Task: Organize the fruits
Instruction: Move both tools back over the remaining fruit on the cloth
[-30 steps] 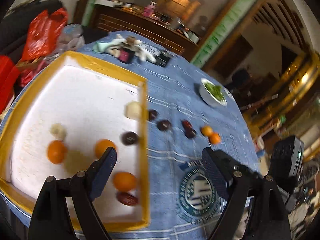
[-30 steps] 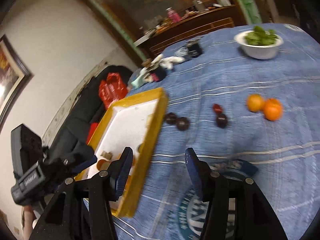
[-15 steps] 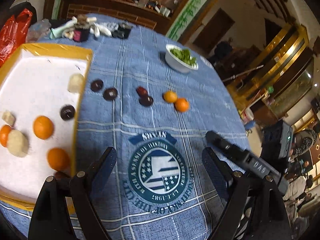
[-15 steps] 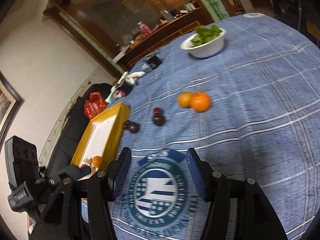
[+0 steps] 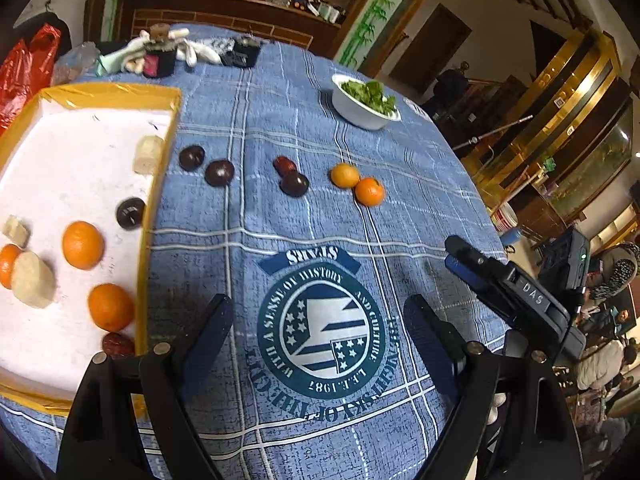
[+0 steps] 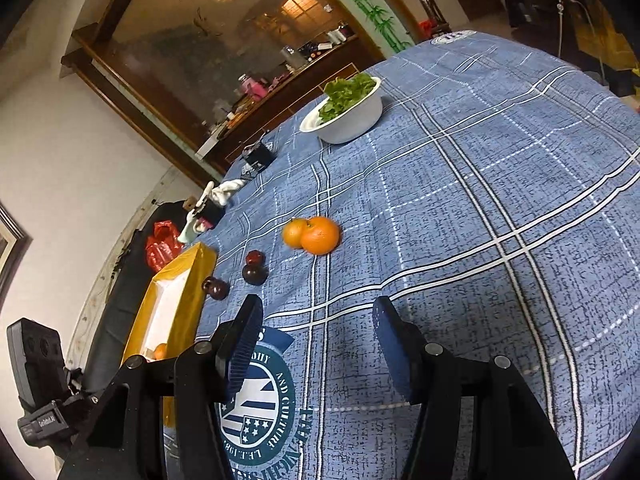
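Two touching oranges (image 6: 316, 234) lie loose on the blue tablecloth (image 6: 480, 200) at about eleven o'clock from the empty, spread right gripper (image 6: 316, 340), nearer it than the equally spread, empty left gripper (image 5: 318, 330).

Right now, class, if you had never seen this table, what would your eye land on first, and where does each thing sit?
Probably the two bright orange tangerines touching on the blue plaid tablecloth, with four dark round plums strung leftward toward the yellow-rimmed white tray. That tray holds more oranges and pale pieces, and a white bowl of green leaves sits beyond. Both grippers are open and empty.
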